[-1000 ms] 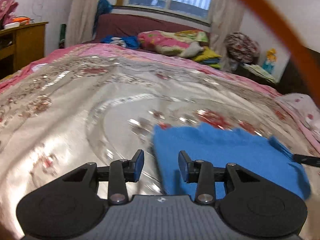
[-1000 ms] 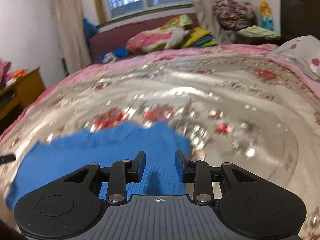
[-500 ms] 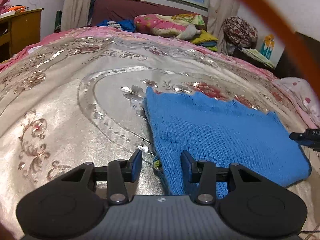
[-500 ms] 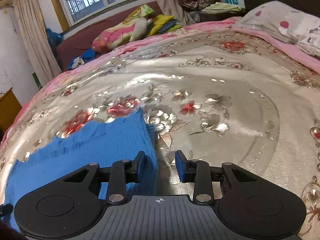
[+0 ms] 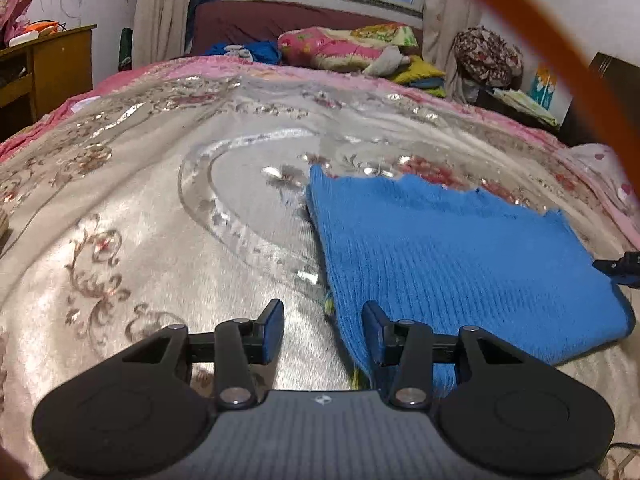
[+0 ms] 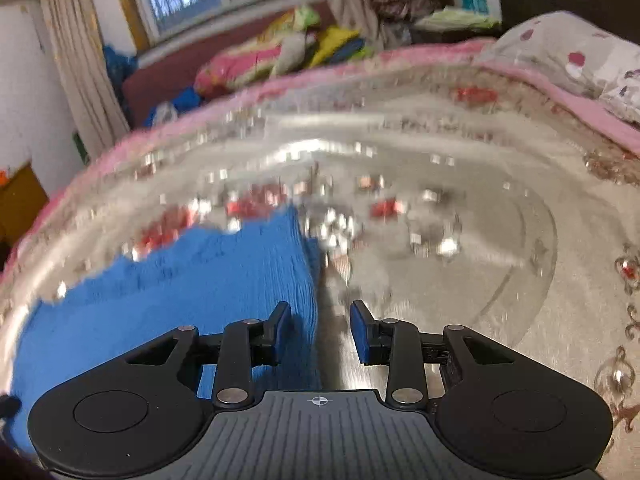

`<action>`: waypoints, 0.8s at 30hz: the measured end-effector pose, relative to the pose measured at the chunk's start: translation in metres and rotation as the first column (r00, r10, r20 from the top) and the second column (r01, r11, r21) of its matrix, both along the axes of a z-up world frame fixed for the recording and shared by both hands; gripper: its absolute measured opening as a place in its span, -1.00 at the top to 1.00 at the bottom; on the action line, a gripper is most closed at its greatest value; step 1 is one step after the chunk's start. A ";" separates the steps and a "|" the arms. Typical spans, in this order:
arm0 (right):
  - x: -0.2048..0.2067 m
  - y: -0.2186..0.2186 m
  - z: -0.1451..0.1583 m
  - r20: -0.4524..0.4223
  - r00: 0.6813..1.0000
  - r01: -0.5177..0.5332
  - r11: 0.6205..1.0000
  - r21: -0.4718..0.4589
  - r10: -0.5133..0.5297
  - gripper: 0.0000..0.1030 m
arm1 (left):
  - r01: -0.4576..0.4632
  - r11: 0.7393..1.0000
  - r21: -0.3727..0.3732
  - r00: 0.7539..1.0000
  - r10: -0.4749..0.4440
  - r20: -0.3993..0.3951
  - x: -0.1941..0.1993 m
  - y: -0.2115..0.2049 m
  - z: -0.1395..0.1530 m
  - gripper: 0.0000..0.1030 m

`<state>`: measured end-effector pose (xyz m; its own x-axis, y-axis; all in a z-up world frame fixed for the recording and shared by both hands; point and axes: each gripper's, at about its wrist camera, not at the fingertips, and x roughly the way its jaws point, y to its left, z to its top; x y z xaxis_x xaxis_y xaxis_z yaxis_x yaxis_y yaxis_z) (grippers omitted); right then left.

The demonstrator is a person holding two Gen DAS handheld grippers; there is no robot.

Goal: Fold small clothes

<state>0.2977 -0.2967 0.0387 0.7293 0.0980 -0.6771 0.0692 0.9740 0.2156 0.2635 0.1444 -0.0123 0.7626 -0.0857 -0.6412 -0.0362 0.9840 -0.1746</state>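
Observation:
A blue knitted garment (image 5: pixel 448 252) lies folded flat on the shiny floral bedspread (image 5: pixel 132 216). In the left wrist view my left gripper (image 5: pixel 323 330) is open and empty at the garment's near left corner, its right finger over the cloth edge. In the right wrist view the garment (image 6: pixel 172 292) lies to the left; my right gripper (image 6: pixel 316 332) is open and empty astride its right edge. The tip of the right gripper (image 5: pixel 620 268) shows at the garment's right side in the left wrist view.
Pillows and folded bedding (image 5: pixel 344 46) lie at the head of the bed under a window. A wooden desk (image 5: pixel 44 72) stands at the left. A spotted pillow (image 6: pixel 568 52) lies at the bed's right edge. An orange cable (image 5: pixel 560 52) crosses the left wrist view.
Both grippers stayed open. The left one pulled back slightly from the garment's left edge. The right view is blurred from motion and sits over the garment's right edge.

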 end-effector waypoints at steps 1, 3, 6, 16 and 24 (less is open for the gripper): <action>0.001 0.000 -0.003 -0.021 1.000 0.003 1.000 -0.001 -0.003 0.37 | 0.002 1.000 0.009 1.000 -0.002 0.001 -0.002 -0.001 0.000 0.05; -0.001 -0.006 -0.001 -0.016 1.000 0.027 0.999 0.036 -0.026 0.37 | 0.001 1.000 0.014 1.000 -0.001 0.000 -0.005 -0.001 0.003 0.05; -0.007 -0.012 0.006 -0.001 0.999 0.046 0.995 0.087 -0.046 0.37 | 0.000 1.000 0.024 1.000 0.000 0.003 -0.011 0.000 0.009 0.06; -0.034 -0.026 0.004 -0.032 0.999 0.018 0.993 0.119 -0.015 0.32 | 0.146 0.978 0.150 0.983 -0.161 0.092 -0.035 -0.062 0.043 0.06; -0.062 -0.045 0.007 -0.020 1.000 -0.002 0.971 0.239 0.006 0.31 | 0.339 0.912 0.229 0.925 -0.368 0.094 -0.033 -0.155 0.040 0.05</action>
